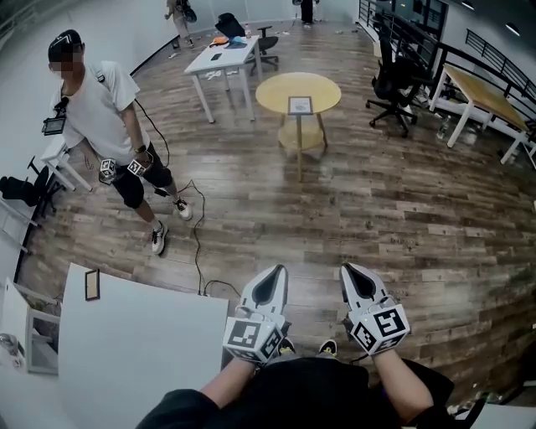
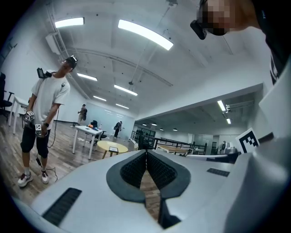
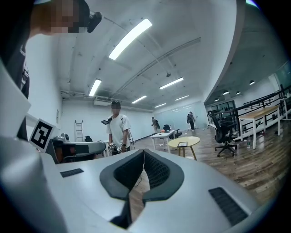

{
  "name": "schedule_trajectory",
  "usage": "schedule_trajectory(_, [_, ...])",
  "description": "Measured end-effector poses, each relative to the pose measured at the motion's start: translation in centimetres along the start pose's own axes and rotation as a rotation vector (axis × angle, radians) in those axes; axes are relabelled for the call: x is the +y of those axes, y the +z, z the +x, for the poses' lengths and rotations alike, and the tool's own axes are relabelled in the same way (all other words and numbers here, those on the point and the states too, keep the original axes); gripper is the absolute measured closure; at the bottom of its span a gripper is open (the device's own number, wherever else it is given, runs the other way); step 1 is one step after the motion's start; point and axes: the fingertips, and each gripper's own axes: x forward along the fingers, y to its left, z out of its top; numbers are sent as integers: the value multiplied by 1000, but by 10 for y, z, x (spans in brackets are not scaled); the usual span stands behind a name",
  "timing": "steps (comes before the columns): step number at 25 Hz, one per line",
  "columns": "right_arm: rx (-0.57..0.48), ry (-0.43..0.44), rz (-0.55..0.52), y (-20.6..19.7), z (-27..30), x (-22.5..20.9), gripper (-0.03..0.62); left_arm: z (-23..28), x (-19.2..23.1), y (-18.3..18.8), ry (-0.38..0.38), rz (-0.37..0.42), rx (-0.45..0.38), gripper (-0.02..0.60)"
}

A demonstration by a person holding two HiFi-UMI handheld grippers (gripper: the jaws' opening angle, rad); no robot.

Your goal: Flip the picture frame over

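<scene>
Left claw (image 1: 276,271), right claw (image 1: 349,269) closed; dark-rimmed picture frame (image 1: 300,105) on yellow table (image 1: 270,94).

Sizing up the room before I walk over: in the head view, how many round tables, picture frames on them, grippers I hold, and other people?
Round yellow table: 1
Picture frame on it: 1
Held grippers, left gripper and right gripper: 2
Other people: 3
Total: 7

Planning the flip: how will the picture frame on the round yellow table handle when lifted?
The picture frame looks small and thin, so probably light and stiff. Flat-sided, it should slide, not roll, on the table.
</scene>
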Motion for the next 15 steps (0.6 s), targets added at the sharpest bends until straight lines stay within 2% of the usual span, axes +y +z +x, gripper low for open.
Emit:
schedule_trajectory(7, [15, -35, -33, -10, 18, 14, 576, -9, 36, 0, -18, -4, -14, 558])
schedule_trajectory(15, [30, -73, 36, -20, 43, -32, 576, 33, 54, -17, -3, -34, 53, 558])
